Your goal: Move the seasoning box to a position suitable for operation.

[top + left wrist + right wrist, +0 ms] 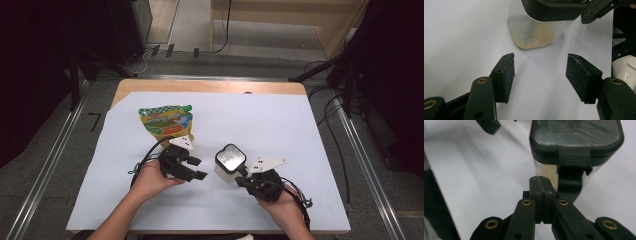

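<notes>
A clear container [230,161] with a black latched lid stands mid-table, and beige granules lie in its bottom [534,35]. My right gripper [241,180] is shut, pads pressed together with nothing between them [540,180]. Its tip sits at the container's near wall [574,142], just left of the hanging lid latch [571,178]. My left gripper [200,168] is open to the left of the container. Its jaws [540,72] stand wide over bare sheet and point at the container's base without touching it.
A green and yellow snack pouch [166,122] lies flat behind my left hand. A white sheet [280,125] covers the wooden table. Cables and metal rails run along the floor on both sides.
</notes>
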The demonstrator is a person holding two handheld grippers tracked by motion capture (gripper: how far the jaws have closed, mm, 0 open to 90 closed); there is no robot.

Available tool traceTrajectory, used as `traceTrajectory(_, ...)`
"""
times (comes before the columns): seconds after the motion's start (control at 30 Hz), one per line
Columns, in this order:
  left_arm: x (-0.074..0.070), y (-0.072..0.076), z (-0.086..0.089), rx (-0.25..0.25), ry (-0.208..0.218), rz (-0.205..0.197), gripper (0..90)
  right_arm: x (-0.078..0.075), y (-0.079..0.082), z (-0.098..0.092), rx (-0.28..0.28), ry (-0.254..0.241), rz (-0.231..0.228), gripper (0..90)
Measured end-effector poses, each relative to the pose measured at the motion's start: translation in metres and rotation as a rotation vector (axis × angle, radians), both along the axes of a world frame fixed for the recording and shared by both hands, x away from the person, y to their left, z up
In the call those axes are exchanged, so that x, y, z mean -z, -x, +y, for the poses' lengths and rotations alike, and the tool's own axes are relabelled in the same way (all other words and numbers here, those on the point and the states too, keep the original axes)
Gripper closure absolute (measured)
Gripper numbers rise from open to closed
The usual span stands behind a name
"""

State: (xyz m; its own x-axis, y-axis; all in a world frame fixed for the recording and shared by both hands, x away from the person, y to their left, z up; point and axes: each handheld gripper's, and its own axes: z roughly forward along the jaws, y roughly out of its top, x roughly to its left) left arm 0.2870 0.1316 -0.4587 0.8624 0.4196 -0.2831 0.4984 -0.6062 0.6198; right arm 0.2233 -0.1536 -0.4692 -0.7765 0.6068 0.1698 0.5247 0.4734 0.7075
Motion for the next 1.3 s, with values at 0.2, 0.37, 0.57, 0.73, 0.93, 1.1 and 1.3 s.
traceTrajectory(0.2,0.0,0.0,0.0,0.001,0.0,-0.001,40.8,0.005,-0.004,-0.004,0.003,0.016,0.007,90.0)
traceTrajectory(0.37,0.0,0.001,-0.001,0.002,0.001,0.0,40.7,0.005,-0.006,-0.006,0.004,0.016,0.011,90.0)
traceTrajectory(0.57,0.001,0.001,-0.001,0.002,0.001,0.001,40.6,0.006,-0.011,-0.014,0.027,0.018,0.011,90.0)
traceTrajectory(0.73,0.001,0.001,-0.002,0.005,0.002,0.002,40.7,0.008,-0.017,-0.021,0.05,0.002,0.033,90.0)
traceTrajectory(0.93,0.0,0.001,-0.002,0.012,0.003,-0.006,40.6,0.01,-0.022,-0.027,0.067,0.006,0.037,90.0)
traceTrajectory(1.1,0.001,0.001,-0.004,0.014,0.007,-0.008,40.5,0.01,-0.029,-0.036,0.098,-0.004,0.048,90.0)
traceTrajectory(1.3,0.003,0.0,-0.009,0.033,0.007,-0.015,40.3,0.01,-0.036,-0.045,0.117,-0.008,0.054,90.0)
